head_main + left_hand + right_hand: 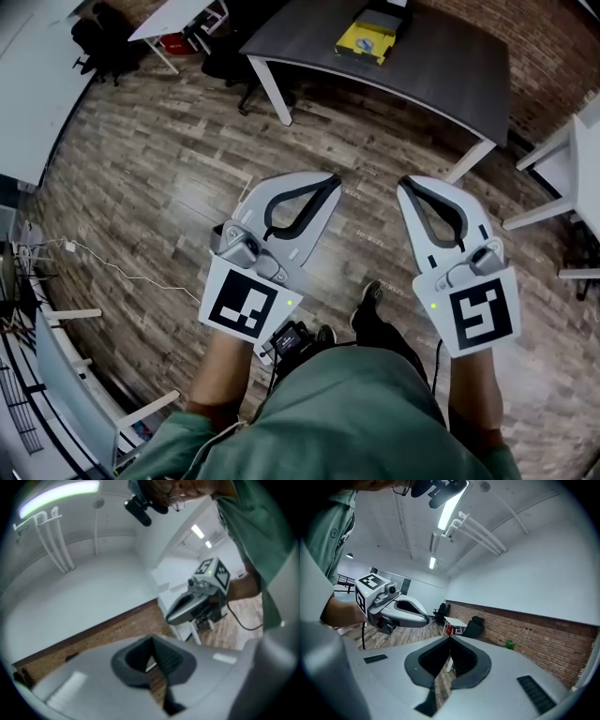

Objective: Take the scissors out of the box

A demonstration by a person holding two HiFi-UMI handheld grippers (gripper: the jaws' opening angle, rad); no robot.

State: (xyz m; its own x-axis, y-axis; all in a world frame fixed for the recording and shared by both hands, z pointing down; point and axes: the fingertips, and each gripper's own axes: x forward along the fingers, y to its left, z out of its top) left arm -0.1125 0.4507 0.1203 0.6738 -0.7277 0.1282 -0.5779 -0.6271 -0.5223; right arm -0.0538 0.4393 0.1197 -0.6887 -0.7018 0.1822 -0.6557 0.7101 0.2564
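1. Tongs at rest: left tongs and right tongs are held side by side over the wood-plank floor, each pressed together on nothing, presumably because the work has not been reached.
2. Scissors are not seen; a yellow box, probably theirs, lies on the dark table, well apart.
3. Brick wall and white tables bound the room.

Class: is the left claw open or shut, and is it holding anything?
Shut and empty. The left claw has its tips touching, and nothing is gripped between the jaws.
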